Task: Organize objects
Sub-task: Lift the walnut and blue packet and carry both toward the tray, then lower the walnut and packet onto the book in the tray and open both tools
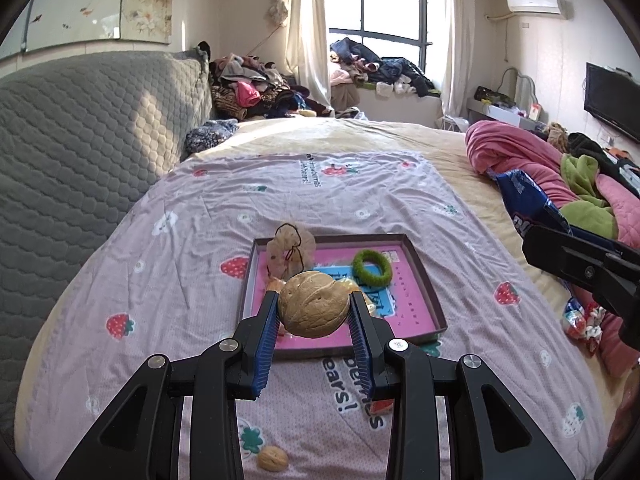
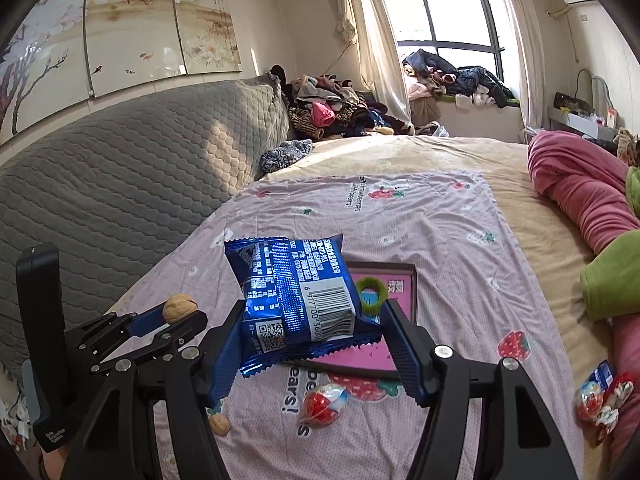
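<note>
My left gripper (image 1: 314, 306) is shut on a brown walnut (image 1: 313, 304) and holds it above the near edge of a shallow pink-lined tray (image 1: 430, 280) on the bed. In the tray lie a fuzzy green ring (image 1: 372, 267) and a beige scrunchie (image 1: 290, 250). My right gripper (image 2: 310, 320) is shut on a blue snack packet (image 2: 298, 296), lifted over the tray (image 2: 404, 280); the green ring (image 2: 371, 294) peeks out behind it. The left gripper (image 2: 176, 316) with its walnut (image 2: 180, 308) shows at the left of the right wrist view. The right gripper's body (image 1: 580, 268) enters the left wrist view.
A second walnut (image 1: 273, 459) (image 2: 220, 425) lies on the strawberry-print sheet (image 1: 180, 280) near me. A red-and-white wrapped sweet (image 2: 324, 402) lies in front of the tray, more wrapped sweets (image 2: 600, 398) at the right. Pink and green blankets (image 2: 580, 192) pile up right; a grey quilted headboard (image 1: 80, 140) stands left.
</note>
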A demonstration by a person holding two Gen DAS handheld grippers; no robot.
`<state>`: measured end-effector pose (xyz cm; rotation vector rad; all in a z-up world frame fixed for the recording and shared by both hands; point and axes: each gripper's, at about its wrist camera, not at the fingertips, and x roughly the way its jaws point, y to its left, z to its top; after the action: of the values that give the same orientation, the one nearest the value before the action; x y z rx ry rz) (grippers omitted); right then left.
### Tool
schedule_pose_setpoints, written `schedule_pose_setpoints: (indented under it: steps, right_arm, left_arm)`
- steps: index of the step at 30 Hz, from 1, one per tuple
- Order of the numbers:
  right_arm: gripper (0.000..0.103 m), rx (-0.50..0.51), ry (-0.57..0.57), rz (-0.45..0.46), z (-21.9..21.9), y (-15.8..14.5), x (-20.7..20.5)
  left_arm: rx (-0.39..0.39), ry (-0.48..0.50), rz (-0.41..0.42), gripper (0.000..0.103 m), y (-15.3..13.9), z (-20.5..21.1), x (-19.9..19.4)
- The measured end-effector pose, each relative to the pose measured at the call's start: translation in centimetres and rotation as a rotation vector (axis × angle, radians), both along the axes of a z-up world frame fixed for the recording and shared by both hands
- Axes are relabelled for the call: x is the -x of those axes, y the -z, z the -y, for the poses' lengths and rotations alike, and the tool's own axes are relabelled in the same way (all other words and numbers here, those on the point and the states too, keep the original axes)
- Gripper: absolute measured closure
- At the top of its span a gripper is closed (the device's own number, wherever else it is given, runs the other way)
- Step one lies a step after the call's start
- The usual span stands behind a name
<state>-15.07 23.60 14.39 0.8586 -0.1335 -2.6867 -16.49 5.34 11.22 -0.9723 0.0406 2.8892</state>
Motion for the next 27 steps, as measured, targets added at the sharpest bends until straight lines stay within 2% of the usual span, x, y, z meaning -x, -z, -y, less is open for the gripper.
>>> schedule_pose_setpoints:
  steps: [9,15,20,27]
  right_arm:
    - [0.037,-0.024,0.008,-0.025,0.3,-1.1,1.6]
    - [0.037,-0.042,0.021,-0.016,0.3,-0.3,3.9]
    - [0.037,-0.074,0.040,-0.001,0.6,1.6,6.3]
    - [0.037,-0.101,0.059,0.052,0.2,5.5,9.8]
  left_arm:
    - [0.012,-0.004,-0.007,0.068,-0.7,0.0,2.4]
    - [0.017,-0.020,0.006,0.068,0.1,0.5,5.0]
    - [0.030,-0.024,0.035,0.068,2.1,0.2,8.3]
    - [0.035,-0.019,0.095,0.068,6.5,-0.6,12.7]
